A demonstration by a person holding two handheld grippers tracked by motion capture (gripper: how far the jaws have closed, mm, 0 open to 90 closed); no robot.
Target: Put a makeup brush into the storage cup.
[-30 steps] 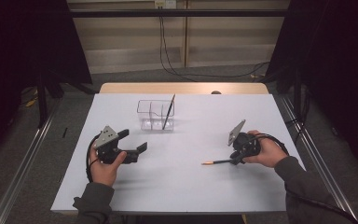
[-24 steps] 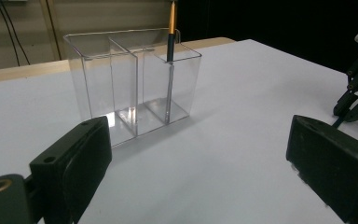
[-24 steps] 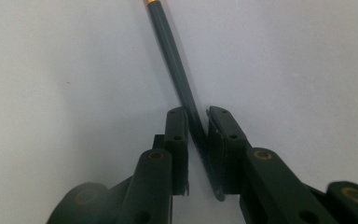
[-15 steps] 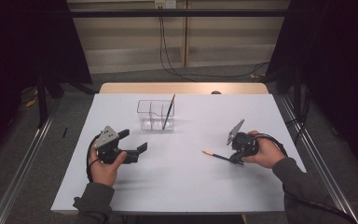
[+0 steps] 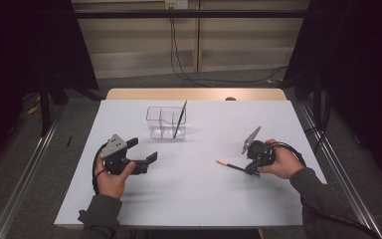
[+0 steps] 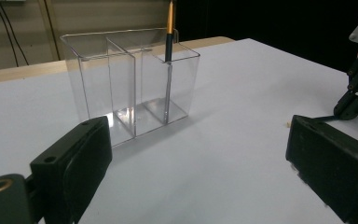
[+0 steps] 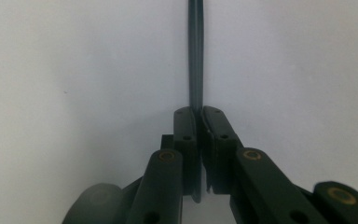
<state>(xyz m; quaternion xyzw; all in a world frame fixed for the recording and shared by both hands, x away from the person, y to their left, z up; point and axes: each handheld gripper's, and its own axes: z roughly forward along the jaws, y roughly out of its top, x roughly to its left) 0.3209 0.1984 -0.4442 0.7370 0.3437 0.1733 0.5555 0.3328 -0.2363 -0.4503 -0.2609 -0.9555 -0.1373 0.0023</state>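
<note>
My right gripper [image 5: 251, 170] is at the table's right side, shut on a dark pencil [image 5: 231, 166] whose orange end points left, low over the white table [image 5: 204, 199]. In the right gripper view the jaws [image 7: 199, 114] pinch the pencil shaft [image 7: 196, 56], which runs straight ahead. My left gripper [image 5: 143, 150] rests at the left with jaws wide open and nothing between them [image 6: 200, 163]. A clear divided organizer [image 5: 166, 122] stands at the back centre; a second dark pencil [image 5: 180, 118] with an orange top leans in its right compartment [image 6: 169, 32].
The organizer's left compartments [image 6: 98, 79] hold nothing. A wooden strip [image 5: 194, 94] borders the table's far edge. Dark curtains hang on both sides, and metal floor rails [image 5: 25, 174] run along the table.
The held pencil's orange end has swung away from the person, up in the picture, with the right gripper around it. The left gripper has stayed put.
</note>
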